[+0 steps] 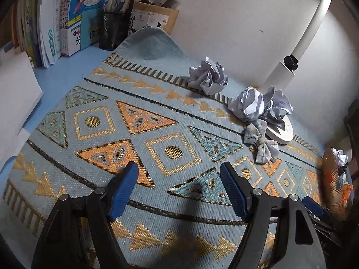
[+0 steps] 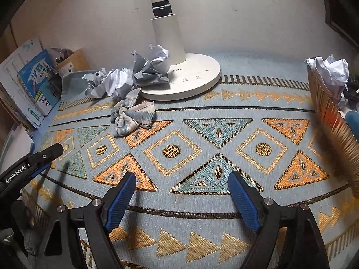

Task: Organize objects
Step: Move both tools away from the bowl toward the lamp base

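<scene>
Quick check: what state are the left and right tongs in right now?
Left tongs: open, holding nothing, over the patterned mat.
Right tongs: open, holding nothing.

Indoor light, moderately dim. Brightest patch: plain white wall near white lamp arm. Soft shadows fall toward the camera on the blue-and-orange patterned woven mat. Strong fisheye bending and dark vignette at corners. Ribbed golden-brown basket at right edge shows motion smear; centre is sharp.
</scene>
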Motion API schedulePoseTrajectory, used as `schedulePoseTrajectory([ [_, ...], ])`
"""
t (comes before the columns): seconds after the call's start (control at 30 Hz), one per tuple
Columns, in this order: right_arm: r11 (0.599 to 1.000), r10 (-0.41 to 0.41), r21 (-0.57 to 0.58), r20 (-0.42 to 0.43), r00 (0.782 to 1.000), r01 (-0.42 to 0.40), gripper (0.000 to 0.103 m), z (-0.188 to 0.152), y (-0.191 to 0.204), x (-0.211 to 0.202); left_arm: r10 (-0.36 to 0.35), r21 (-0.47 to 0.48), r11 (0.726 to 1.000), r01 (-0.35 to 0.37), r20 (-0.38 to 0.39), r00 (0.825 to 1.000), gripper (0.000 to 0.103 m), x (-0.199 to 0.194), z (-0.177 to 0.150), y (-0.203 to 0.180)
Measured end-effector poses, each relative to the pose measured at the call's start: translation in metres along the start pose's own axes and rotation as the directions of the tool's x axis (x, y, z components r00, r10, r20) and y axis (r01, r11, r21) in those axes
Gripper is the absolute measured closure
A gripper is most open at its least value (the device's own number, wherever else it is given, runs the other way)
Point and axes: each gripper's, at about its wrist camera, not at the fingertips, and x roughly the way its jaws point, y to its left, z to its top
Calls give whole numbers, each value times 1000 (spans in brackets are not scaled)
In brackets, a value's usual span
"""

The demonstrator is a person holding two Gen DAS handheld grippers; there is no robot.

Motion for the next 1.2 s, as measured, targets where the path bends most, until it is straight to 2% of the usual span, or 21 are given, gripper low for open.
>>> schedulePoseTrajectory([
  [0.2,999,-16,-39,-20,1000,15,6,0,8,4,35,17,999,-35,0,999,29,1,-3,-2],
  [0.33,999,-25,-41,-28,999,24,3,0,8,5,51,35,998,-51,1,999,29,3,-4,-5],
  [0.57,998,-34,-51,-34,999,32,2,1,10,6,53,39,998,-53,1,999,28,4,-5,-4],
  [0.7,997,-40,-61,-40,998,37,0,1,11,7,37,36,999,-37,-6,999,22,5,-5,-3],
  [1.03,995,-58,-84,-57,997,53,0,2,13,8,52,43,998,-52,-8,999,22,5,-5,-5],
  [1.1,993,-70,-98,-61,996,64,0,2,16,10,80,52,995,-80,-10,997,22,5,-6,-7],
  [1.17,991,-76,-112,-63,995,69,0,2,18,11,156,79,985,-156,8,988,22,3,-7,-14],
  [1.2,990,-83,-123,-67,994,74,0,2,19,12,154,107,982,-153,6,988,22,2,-6,-17],
])
